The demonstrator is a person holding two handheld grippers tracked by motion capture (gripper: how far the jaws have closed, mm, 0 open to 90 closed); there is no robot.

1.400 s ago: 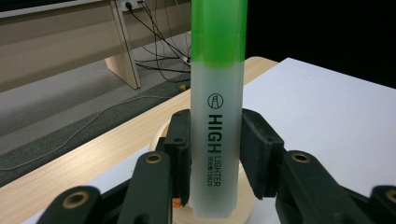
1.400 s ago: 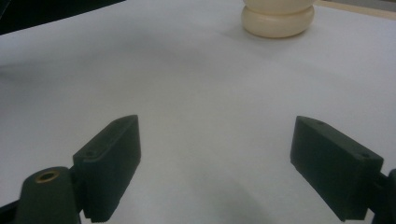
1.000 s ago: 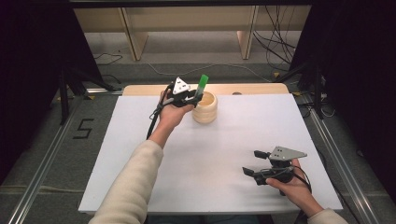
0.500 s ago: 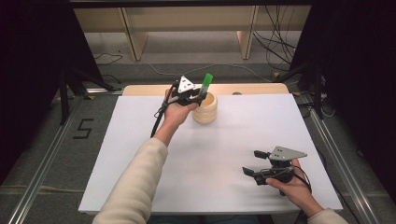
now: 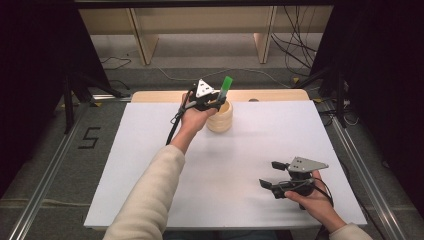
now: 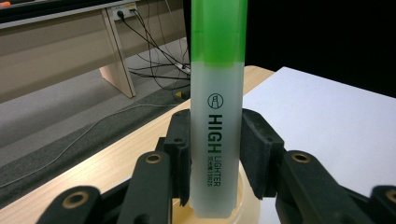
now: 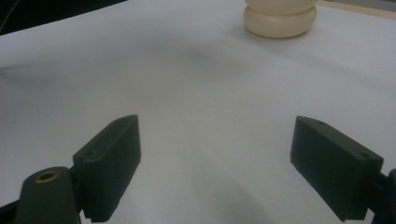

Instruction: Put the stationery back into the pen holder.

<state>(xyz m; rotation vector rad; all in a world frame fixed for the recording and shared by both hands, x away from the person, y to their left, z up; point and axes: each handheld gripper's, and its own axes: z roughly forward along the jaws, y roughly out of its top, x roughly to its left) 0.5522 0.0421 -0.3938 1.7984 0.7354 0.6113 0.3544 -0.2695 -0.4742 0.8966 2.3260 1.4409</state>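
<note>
Nearest me, at the front right corner of the table, the right gripper [image 5: 275, 175] rests low in the person's hand, its jaws spread wide with nothing between them, pointed across the white sheet [image 5: 150, 165] toward the far middle. It is well apart from the work. Farther back, the left gripper [image 5: 216, 101] is held out on an outstretched arm in a cream sleeve [image 5: 145, 200], pinching a green highlighter [image 6: 217, 121] by its frosted barrel, one pad pressed on each side. The pen stands nearly upright, green cap up and leaning a little away, its lower end right over the mouth of the cream ribbed holder [image 5: 220, 118], at or just inside the rim; I cannot tell how deep. So the pen's long axis points almost straight down into the holder, and I judge the next move is a short drop and release by the left hand. Beyond the sheet lies a strip of bare wood tabletop [image 5: 270, 95], then grey floor, loose cables [image 5: 295, 60] and the legs of a pale wooden bench [image 5: 142, 40].
</note>
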